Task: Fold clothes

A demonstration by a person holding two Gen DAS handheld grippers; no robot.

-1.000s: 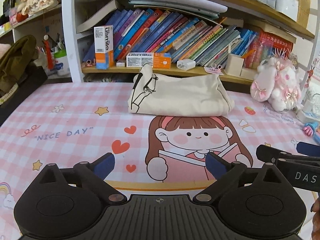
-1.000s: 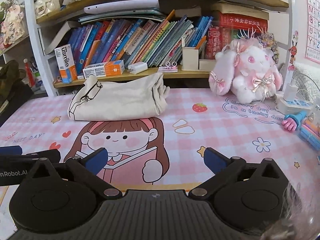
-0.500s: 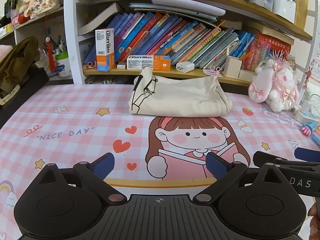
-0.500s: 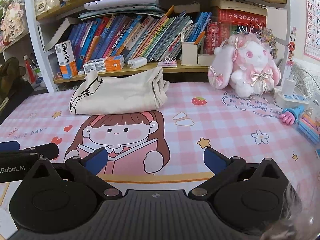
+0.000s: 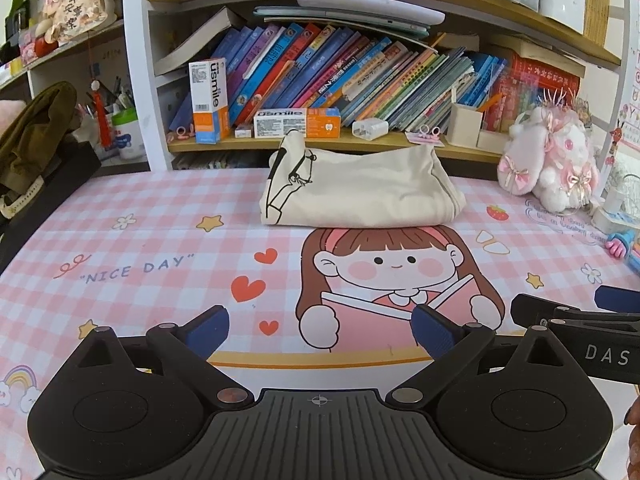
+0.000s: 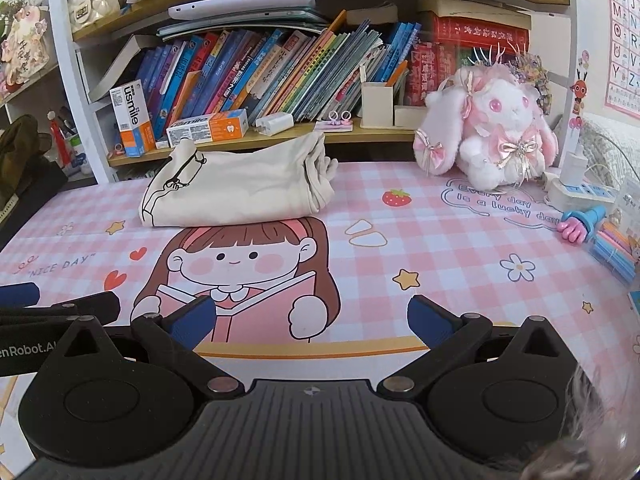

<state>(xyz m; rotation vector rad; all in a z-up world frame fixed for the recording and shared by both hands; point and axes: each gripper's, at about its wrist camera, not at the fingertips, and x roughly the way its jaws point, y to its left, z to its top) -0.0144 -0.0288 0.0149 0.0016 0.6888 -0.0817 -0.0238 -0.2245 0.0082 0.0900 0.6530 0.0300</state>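
A cream garment with a black line drawing lies folded in a thick bundle at the back of the pink checked mat, just in front of the bookshelf; the right wrist view shows the same cream garment left of centre. My left gripper is open and holds nothing, low over the mat's near edge, well short of the garment. Beside it my right gripper is open too, with nothing between its fingers. Each gripper's black body shows at the edge of the other's view.
A bookshelf full of books and boxes runs along the back. A pink plush rabbit sits at the back right, with a power strip and pens on the right edge. An olive cloth lies far left.
Both grippers have drawn back slightly from the folded garment and stayed open. The garment has not moved.
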